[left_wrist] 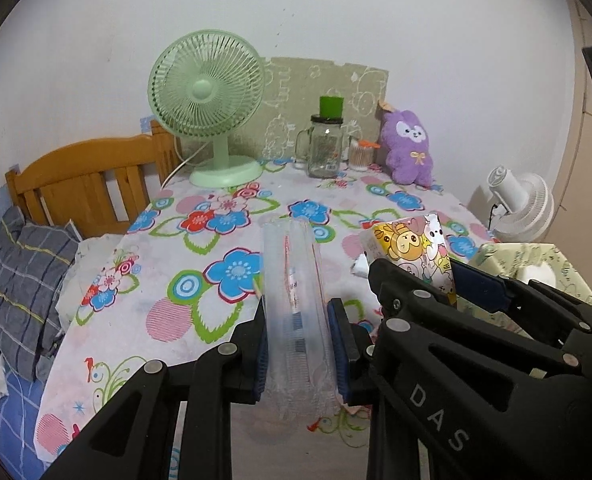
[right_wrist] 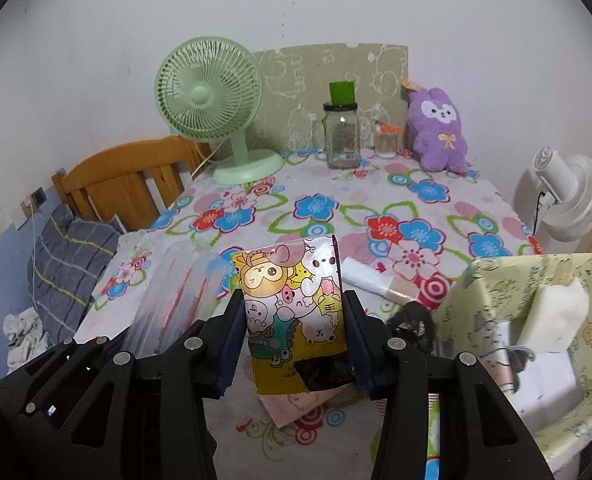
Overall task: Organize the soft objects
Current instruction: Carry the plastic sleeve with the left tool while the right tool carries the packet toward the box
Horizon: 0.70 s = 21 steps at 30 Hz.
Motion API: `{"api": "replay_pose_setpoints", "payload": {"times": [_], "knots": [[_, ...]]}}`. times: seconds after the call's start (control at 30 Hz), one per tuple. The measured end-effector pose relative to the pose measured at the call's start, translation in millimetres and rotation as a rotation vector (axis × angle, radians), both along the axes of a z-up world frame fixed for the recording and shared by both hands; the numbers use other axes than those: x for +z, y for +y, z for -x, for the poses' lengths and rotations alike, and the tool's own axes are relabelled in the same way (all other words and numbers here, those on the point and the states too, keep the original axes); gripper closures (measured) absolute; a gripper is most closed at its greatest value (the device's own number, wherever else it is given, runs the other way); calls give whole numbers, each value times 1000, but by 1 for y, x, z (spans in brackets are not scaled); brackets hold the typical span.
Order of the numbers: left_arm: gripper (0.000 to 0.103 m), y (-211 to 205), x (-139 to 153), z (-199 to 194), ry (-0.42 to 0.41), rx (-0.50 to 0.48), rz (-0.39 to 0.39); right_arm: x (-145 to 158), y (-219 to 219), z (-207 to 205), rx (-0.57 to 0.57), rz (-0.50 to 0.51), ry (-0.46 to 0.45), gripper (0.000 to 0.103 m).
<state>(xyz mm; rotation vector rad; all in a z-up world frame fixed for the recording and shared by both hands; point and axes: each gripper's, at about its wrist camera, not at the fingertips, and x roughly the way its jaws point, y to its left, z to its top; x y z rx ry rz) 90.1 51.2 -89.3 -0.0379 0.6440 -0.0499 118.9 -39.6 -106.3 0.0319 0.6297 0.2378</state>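
Observation:
My left gripper (left_wrist: 298,344) is shut on a clear plastic pack of cups (left_wrist: 294,304), held above the flowered tablecloth (left_wrist: 200,288). My right gripper (right_wrist: 294,336) is shut on a cartoon-printed packet (right_wrist: 294,308), held upright over the table. The right gripper and its packet (left_wrist: 416,252) show at the right in the left wrist view. The clear pack (right_wrist: 168,300) shows at the left in the right wrist view. A purple plush toy (right_wrist: 438,132) sits at the table's far right against the wall.
A green desk fan (right_wrist: 212,104), a glass jar with a green cap (right_wrist: 341,136) and a small cotton-swab jar (right_wrist: 386,142) stand at the back. A yellow-patterned box with tissue (right_wrist: 536,320) is at the right. A white roll (right_wrist: 376,282) lies on the cloth. A white fan (right_wrist: 568,200) stands beyond the table's right edge; a bed (right_wrist: 64,264) is at the left.

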Motion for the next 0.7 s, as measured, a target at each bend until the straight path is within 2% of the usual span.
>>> {"api": "replay_pose_setpoints", "payload": {"times": [0.7], "knots": [[77,-45,50,27,-95,-83,-12,51,-47,40,-66,-12,-81,52]]}}
